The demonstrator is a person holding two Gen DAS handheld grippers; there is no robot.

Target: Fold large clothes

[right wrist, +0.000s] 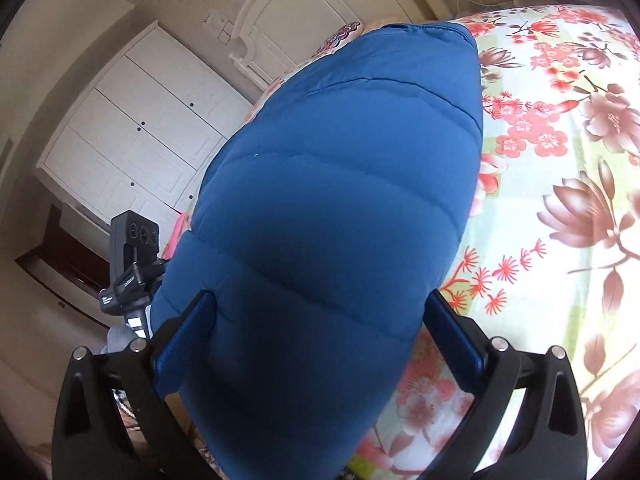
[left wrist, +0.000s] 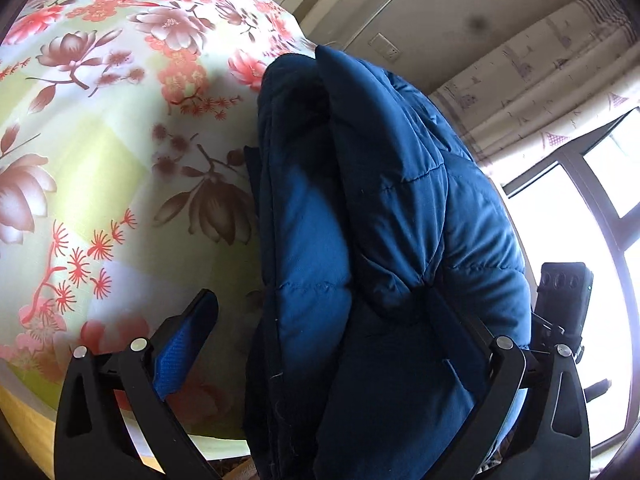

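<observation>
Left gripper (left wrist: 320, 316) first: its two black fingers stand wide apart, and a thick bunch of the dark blue quilted puffer jacket (left wrist: 380, 208) fills the right half of the gap. The right-hand finger is pressed into a deep pucker in the padding; the left-hand finger, with its blue pad (left wrist: 182, 344) showing, stands off the fabric with bedsheet visible between. So, spread wide, touching on one side only — whether it truly clamps anything, I cannot tell.

Over to the right gripper (right wrist: 320, 312): also spread wide, and the same jacket (right wrist: 340, 200) bulges right between the fingers, both blue pads against its flanks, bulk overflowing above and below. It looks like a loose straddle of a fat fold rather than a tight pinch.

Now the relation that matters: from both grippers the jacket runs straight ahead, long axis along the fingers, quilting seams crossing that axis, far end toward the headboard. It sits on the floral-printed bedsheet (right wrist: 560, 160), which lies to the right of the right gripper and to the left of the left one. The grippers flank the bundle closely: each one's camera module shows in the other's view. Neither looks nearer than the other.
</observation>
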